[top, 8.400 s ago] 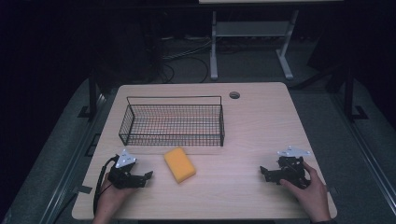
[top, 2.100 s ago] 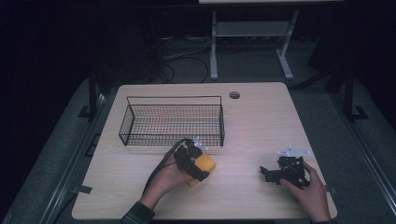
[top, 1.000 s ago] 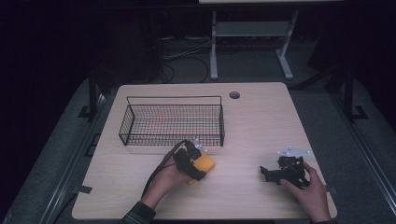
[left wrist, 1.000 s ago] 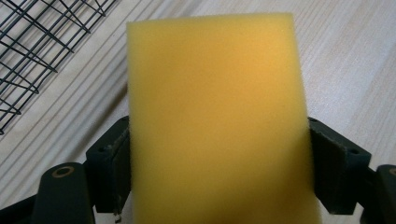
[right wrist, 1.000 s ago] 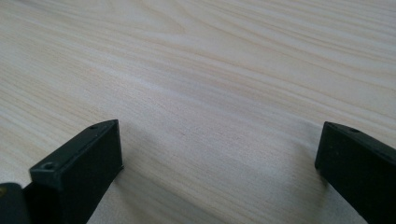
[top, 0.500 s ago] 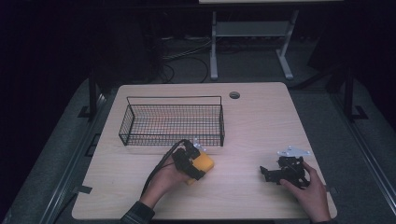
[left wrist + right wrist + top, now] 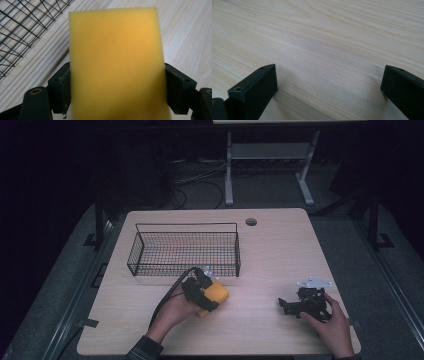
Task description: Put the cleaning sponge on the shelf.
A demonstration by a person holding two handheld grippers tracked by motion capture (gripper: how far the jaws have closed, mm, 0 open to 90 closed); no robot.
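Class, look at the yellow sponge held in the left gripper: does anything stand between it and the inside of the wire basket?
Only the basket's own near wall. The sponge, clamped in the left gripper, sits just in front of the wire basket, so it must rise over that wall. The basket looks empty, and the bare table between them holds nothing else.

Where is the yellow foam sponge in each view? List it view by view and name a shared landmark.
High view: yellow foam sponge at centre, just before the black wire basket.
Left gripper view: sponge at centre, between the jaws.
Right gripper view: not in it.
Landmark: the basket, upper left there.
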